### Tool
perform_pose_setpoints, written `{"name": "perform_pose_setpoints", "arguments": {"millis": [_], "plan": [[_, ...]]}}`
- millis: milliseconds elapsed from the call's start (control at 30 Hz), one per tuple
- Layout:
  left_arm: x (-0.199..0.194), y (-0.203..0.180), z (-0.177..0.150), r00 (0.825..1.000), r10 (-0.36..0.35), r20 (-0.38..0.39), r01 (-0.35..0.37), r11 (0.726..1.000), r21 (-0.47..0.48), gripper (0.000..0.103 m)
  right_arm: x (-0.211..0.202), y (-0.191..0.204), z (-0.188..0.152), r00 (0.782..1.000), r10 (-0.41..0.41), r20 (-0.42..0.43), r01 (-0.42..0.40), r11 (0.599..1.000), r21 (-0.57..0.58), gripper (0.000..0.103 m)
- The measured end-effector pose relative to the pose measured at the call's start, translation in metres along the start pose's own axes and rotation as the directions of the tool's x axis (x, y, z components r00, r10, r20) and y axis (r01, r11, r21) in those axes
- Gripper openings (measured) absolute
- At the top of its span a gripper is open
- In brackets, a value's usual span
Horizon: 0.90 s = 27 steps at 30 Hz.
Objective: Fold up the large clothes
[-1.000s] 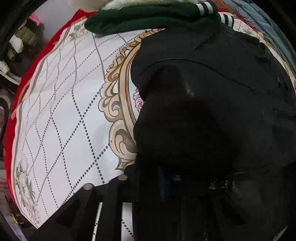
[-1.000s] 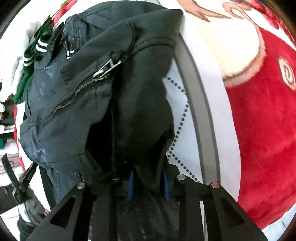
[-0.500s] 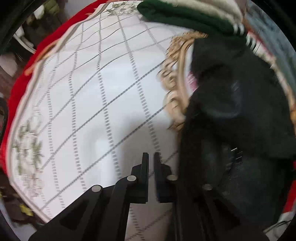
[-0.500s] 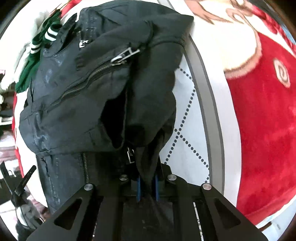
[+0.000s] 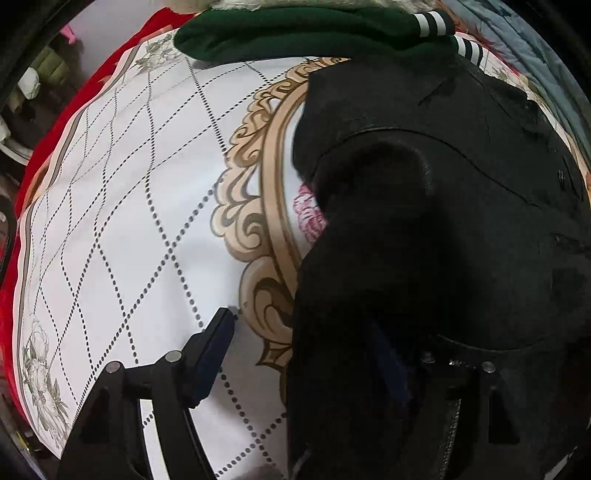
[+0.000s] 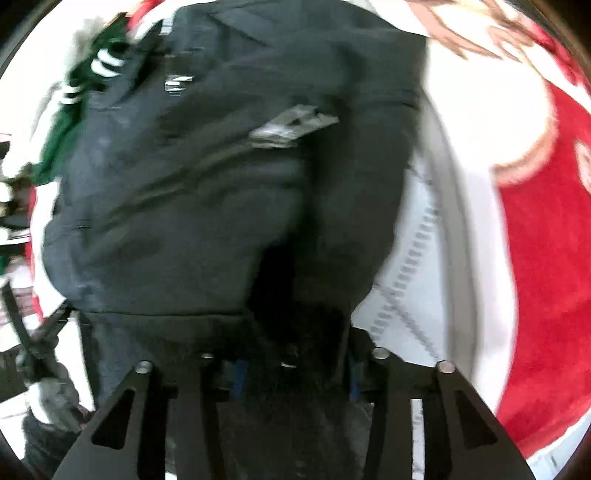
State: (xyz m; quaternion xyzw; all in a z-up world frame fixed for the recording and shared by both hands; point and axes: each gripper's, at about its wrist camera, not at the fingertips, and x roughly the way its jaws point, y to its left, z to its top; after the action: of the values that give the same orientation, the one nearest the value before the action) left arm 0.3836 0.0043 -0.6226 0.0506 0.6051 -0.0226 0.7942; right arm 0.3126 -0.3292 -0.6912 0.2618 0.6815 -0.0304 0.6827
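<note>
A black zip jacket (image 5: 443, 221) lies bunched on a white patterned cloth (image 5: 129, 221); it also fills the right wrist view (image 6: 221, 184), which is blurred. My left gripper (image 5: 306, 354) is open wide, its left finger (image 5: 214, 354) over the cloth and its right finger under the jacket's near edge. My right gripper (image 6: 295, 369) is open with black jacket fabric lying between its fingers.
A folded green garment with white stripes (image 5: 314, 33) lies at the far edge, also seen in the right wrist view (image 6: 85, 85). A red blanket (image 6: 546, 277) lies to the right of the white cloth. Clutter sits beyond the left edge.
My left gripper was shut and beside the jacket half a second ago; now it is open at the jacket's edge. My right gripper has opened, and its view is blurred by motion.
</note>
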Motion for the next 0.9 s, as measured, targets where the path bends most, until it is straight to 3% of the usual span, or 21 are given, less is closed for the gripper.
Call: {"name": "perform_pose_setpoints", "arguments": {"millis": [100,133,200,233,267,367,433,533,633,700,733,767,833,900], "plan": [[0.002,0.003,0.000,1.000,0.003,-0.001,-0.003,1.000,-0.011,0.078,-0.006,0.010,-0.002,1.000,0.021,0.021,-0.021,1.000,-0.022,0.029],[0.002,0.004,0.002,1.000,0.007,-0.005,-0.007,1.000,-0.009,0.078,-0.007,0.005,-0.005,1.000,-0.012,0.027,0.012,1.000,-0.002,0.017],[-0.001,0.006,0.003,1.000,0.022,-0.021,-0.022,1.000,-0.008,0.077,-0.009,-0.021,-0.007,0.994,-0.105,0.022,0.102,0.989,0.103,0.014],[-0.001,0.004,0.012,0.999,0.026,-0.029,-0.026,1.000,-0.008,0.077,-0.010,-0.037,-0.009,0.992,-0.122,0.012,0.118,0.979,0.168,0.015],[-0.006,0.004,0.013,0.999,0.027,-0.029,-0.027,1.000,-0.011,0.077,-0.013,-0.045,-0.010,0.996,-0.088,0.007,0.085,0.974,0.209,0.016],[-0.031,0.026,0.015,0.999,0.028,-0.020,-0.029,0.998,-0.060,0.080,-0.030,-0.034,-0.014,0.992,-0.130,0.004,0.127,0.975,0.184,0.019],[-0.044,0.057,0.017,1.000,0.028,0.000,-0.028,0.994,-0.105,0.088,-0.049,-0.016,-0.020,0.988,-0.152,0.039,0.143,0.975,0.167,0.023],[-0.053,0.078,0.029,1.000,0.005,0.025,-0.001,0.985,-0.173,0.089,-0.076,-0.002,-0.026,0.988,-0.115,0.107,0.094,0.978,0.185,0.025],[-0.047,0.067,0.058,0.998,-0.005,0.060,0.015,0.985,-0.170,0.089,-0.095,0.005,-0.020,0.981,-0.045,0.188,0.003,0.975,0.222,0.050],[-0.035,0.051,0.070,0.997,0.020,0.078,-0.009,0.991,-0.135,0.089,-0.101,0.007,-0.005,0.975,-0.030,0.218,-0.021,0.974,0.225,0.052],[-0.018,0.041,0.079,0.997,0.052,0.064,-0.045,0.994,-0.096,0.089,-0.098,0.012,0.004,0.975,-0.039,0.218,-0.009,0.976,0.217,0.052],[-0.025,0.022,0.070,0.996,0.073,0.047,-0.070,0.995,-0.070,0.089,-0.094,0.016,0.013,0.976,-0.051,0.211,0.007,0.979,0.205,0.052],[0.003,0.008,0.078,0.993,0.119,0.008,-0.119,0.992,-0.031,0.093,-0.073,0.013,0.033,0.982,-0.109,0.154,0.080,0.979,0.186,0.052],[0.007,0.009,0.081,0.989,0.146,0.022,-0.145,0.989,-0.027,0.099,-0.038,0.011,0.050,0.986,-0.152,0.065,0.140,0.978,0.157,0.052]]}}
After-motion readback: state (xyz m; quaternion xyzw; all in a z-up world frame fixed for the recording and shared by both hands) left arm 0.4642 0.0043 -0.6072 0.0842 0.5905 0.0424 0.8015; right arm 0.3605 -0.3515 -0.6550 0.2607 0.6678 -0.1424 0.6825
